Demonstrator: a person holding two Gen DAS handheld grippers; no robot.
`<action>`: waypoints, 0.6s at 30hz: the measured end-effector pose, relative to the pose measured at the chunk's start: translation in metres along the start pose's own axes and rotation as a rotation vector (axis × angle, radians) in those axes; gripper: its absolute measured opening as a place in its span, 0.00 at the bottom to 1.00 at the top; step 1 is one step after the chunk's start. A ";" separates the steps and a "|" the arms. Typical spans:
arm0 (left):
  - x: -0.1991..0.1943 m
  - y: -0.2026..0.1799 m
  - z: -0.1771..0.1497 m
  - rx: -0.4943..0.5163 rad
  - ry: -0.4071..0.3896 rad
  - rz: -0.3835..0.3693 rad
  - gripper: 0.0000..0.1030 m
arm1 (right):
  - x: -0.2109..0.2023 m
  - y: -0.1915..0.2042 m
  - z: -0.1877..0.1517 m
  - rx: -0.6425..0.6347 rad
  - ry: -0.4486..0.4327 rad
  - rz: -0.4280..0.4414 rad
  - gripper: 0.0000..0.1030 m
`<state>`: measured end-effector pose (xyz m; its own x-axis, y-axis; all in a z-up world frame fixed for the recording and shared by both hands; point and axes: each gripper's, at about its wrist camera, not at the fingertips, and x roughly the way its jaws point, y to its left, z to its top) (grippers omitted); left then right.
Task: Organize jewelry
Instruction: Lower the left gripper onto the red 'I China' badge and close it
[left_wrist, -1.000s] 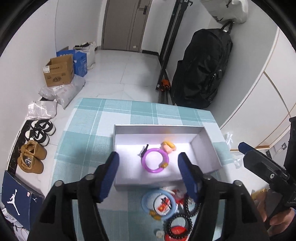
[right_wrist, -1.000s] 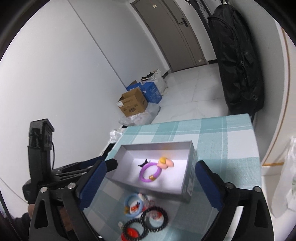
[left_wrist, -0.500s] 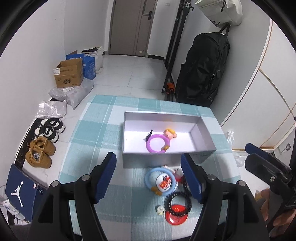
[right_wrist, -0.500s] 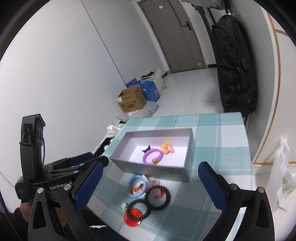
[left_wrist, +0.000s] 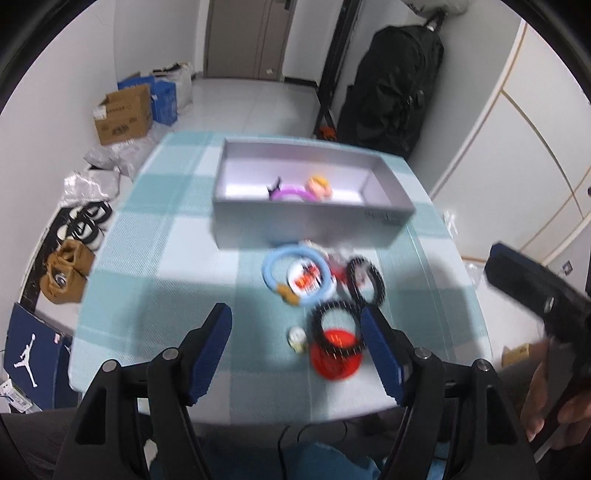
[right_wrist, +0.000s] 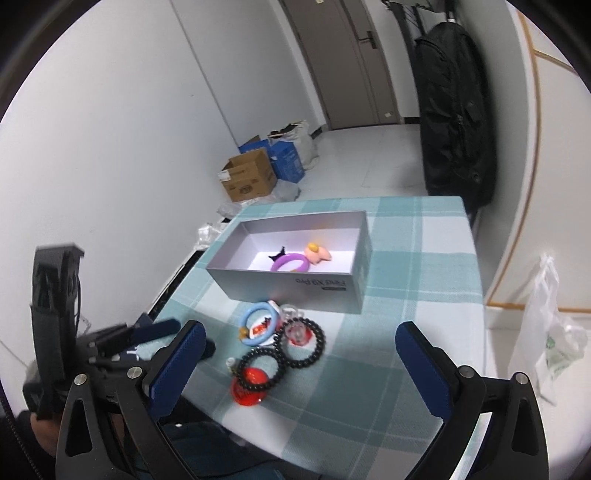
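near the table's front edge, both grippers have pulled back from the grey box (left_wrist: 310, 221), left gripper (left_wrist: 295, 347) and right gripper (right_wrist: 299, 363) wide and empty; beaded bracelets (right_wrist: 301, 341) remain unsorted.

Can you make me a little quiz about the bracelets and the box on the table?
1. True or false: the purple bracelet lies inside the grey box.
2. How many black bead bracelets lie on the tablecloth?
3. Which is nearest the box: A) red disc, B) blue ring, C) left gripper?

Key: 1 true. 2 two. 3 B.
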<state>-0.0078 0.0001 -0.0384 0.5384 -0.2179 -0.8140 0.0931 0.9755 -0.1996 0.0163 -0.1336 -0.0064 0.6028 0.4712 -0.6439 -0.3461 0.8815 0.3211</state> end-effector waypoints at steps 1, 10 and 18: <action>0.001 -0.002 -0.003 0.007 0.010 -0.003 0.66 | -0.002 -0.002 -0.001 0.004 -0.001 -0.007 1.00; 0.022 -0.010 -0.018 0.056 0.147 0.007 0.66 | 0.007 -0.011 -0.006 0.063 0.069 0.021 1.00; 0.031 -0.025 -0.021 0.106 0.183 0.009 0.66 | 0.025 -0.010 -0.015 0.078 0.140 0.005 1.00</action>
<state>-0.0114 -0.0317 -0.0697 0.3796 -0.2018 -0.9029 0.1820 0.9731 -0.1410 0.0238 -0.1318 -0.0361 0.4929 0.4716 -0.7312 -0.2884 0.8814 0.3741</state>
